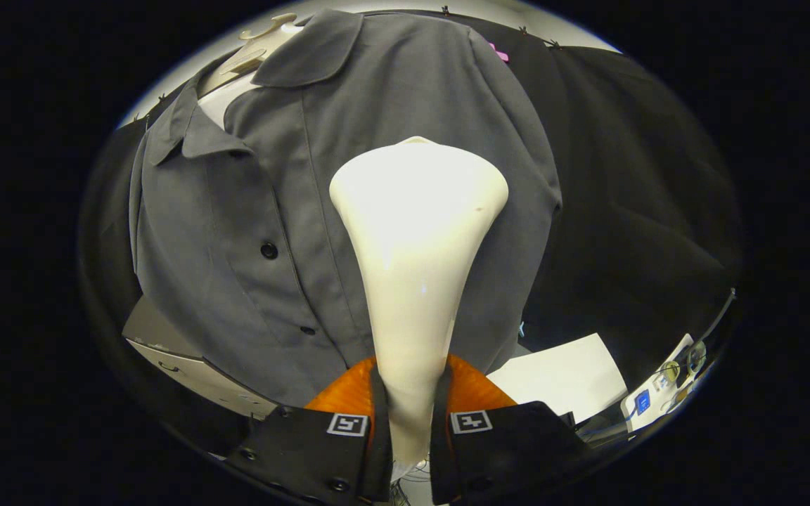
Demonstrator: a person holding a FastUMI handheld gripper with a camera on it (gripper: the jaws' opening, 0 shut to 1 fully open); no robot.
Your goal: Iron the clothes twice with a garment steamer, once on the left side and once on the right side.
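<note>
My gripper (410, 414) was clamped on the narrow handle of a white garment steamer (415, 239), one finger pressed against each side of it. The steamer rose straight ahead from between my fingers and widened into a broad, rounded head. That head sat against the front of a grey button-up shirt (250, 232), on the side of the shirt to the right of its button placket. I could not tell whether the head actually touched the cloth.

The shirt hung on a pale mannequin form (236, 84), which showed at the open collar, above and to the left of the steamer's head. Two dark buttons ran down the placket, just left of the steamer. A white sheet of paper (567, 376) lay below the shirt's lower right hem, and a small white device (658, 393) with cables sat further right of that. A light-coloured box (187, 362) sat below the shirt's lower left edge.
</note>
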